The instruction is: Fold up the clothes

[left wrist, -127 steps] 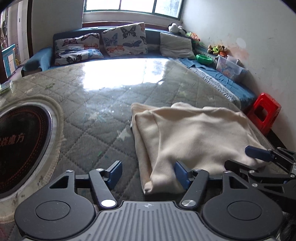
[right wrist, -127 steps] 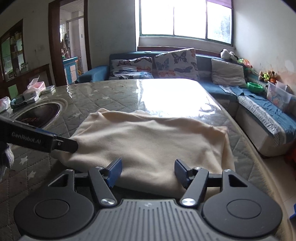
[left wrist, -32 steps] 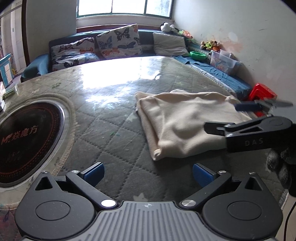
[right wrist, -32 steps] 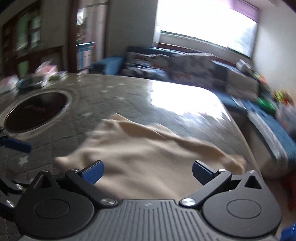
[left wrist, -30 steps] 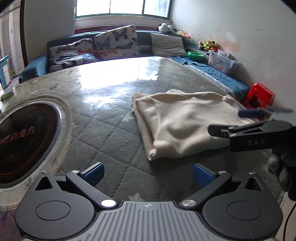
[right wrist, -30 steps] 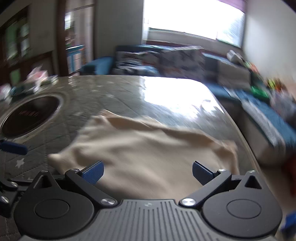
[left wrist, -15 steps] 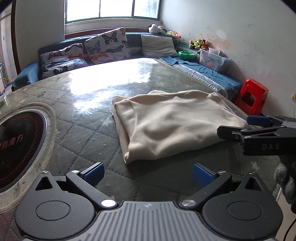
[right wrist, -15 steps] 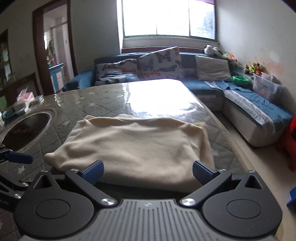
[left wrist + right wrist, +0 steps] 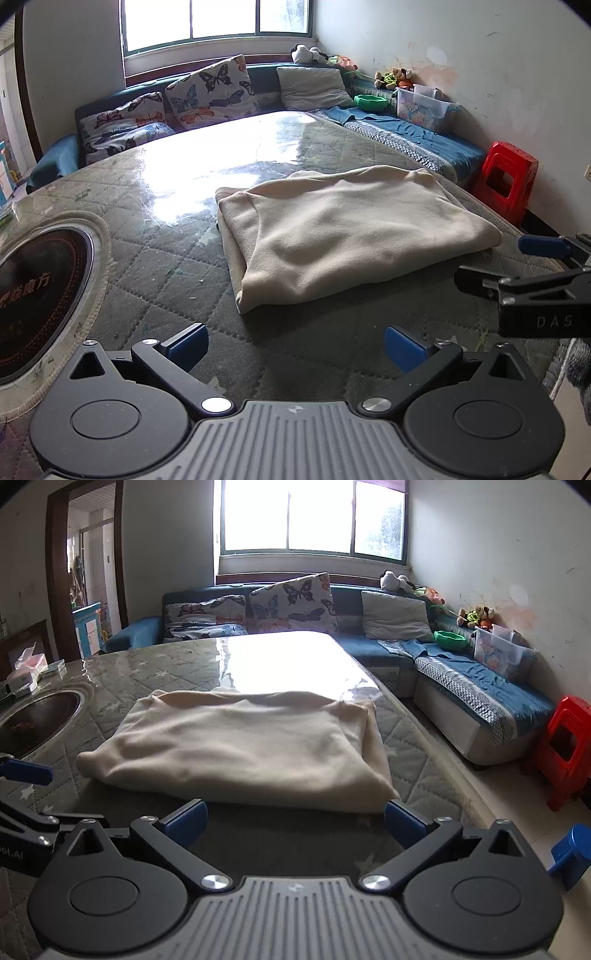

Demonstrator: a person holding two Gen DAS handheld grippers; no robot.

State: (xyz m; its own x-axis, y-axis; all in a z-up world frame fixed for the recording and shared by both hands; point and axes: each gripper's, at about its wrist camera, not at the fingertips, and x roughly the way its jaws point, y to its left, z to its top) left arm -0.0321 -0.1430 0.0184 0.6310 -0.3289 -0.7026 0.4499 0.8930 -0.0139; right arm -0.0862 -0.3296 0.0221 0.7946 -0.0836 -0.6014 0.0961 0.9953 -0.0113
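A cream garment [image 9: 351, 229] lies folded in a thick rectangle on the quilted grey-green table [image 9: 155, 258]; it also shows in the right wrist view [image 9: 240, 746]. My left gripper [image 9: 295, 341] is open and empty, a short way back from the garment's near left corner. My right gripper [image 9: 293, 821] is open and empty, just back from the garment's near edge. The right gripper also shows at the right edge of the left wrist view [image 9: 517, 266]. The left gripper shows at the left edge of the right wrist view [image 9: 22, 771].
A round dark hotplate [image 9: 33, 291] is set in the table at left. A blue sofa with butterfly cushions [image 9: 291, 605] runs behind and along the right. A red stool [image 9: 565, 746] stands on the floor at right. Small boxes [image 9: 26, 672] sit far left.
Both grippers were half closed around the garment's near edge 4.2 s ago. Now both are wide open and drawn back, and the folded garment lies free on the table.
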